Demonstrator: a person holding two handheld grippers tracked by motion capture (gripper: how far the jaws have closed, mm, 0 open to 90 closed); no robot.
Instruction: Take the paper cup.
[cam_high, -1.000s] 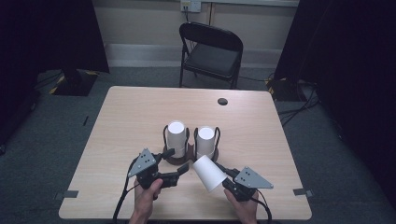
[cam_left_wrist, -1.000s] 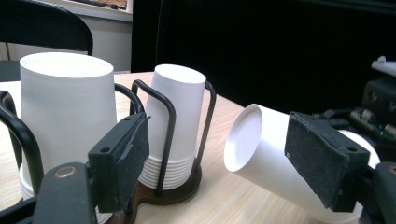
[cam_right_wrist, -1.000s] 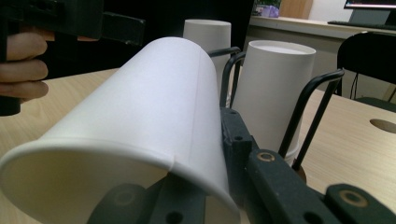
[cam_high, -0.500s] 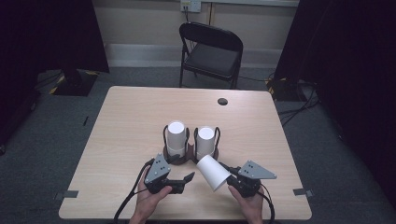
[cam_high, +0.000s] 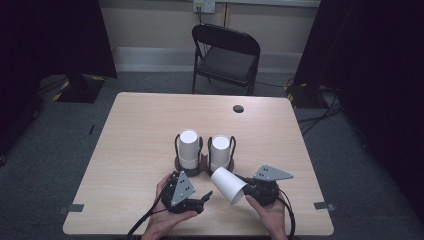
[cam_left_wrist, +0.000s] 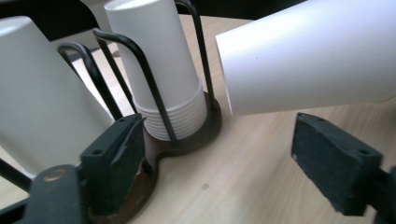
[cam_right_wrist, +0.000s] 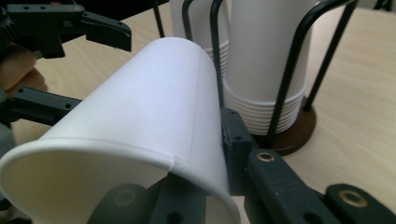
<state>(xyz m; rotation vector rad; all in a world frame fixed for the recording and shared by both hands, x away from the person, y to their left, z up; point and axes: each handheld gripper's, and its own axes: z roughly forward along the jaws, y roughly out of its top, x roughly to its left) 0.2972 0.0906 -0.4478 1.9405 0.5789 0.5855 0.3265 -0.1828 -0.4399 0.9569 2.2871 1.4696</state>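
My right gripper (cam_high: 246, 189) is shut on the rim end of a single white paper cup (cam_high: 227, 184), which lies tilted on its side with its base toward the left. In the right gripper view the cup (cam_right_wrist: 140, 126) is pinched at its rim by my right gripper (cam_right_wrist: 201, 158). My left gripper (cam_high: 204, 200) stands open just left of the cup's base, jaws wide apart. Seen from the left gripper view, the cup (cam_left_wrist: 308, 56) hangs above and beyond the left gripper (cam_left_wrist: 226, 149), apart from both jaws.
Two stacks of white cups (cam_high: 189, 144) (cam_high: 220, 149) stand upside down in black wire holders on a dark base (cam_left_wrist: 187, 140) just behind both grippers. A small dark hole (cam_high: 238, 108) marks the table's far side. A black folding chair (cam_high: 225, 55) stands beyond the table (cam_high: 125, 140).
My left gripper has swung right toward the cup's base, its jaws now pointing at it. The right gripper has kept hold of the cup and shifted only slightly.
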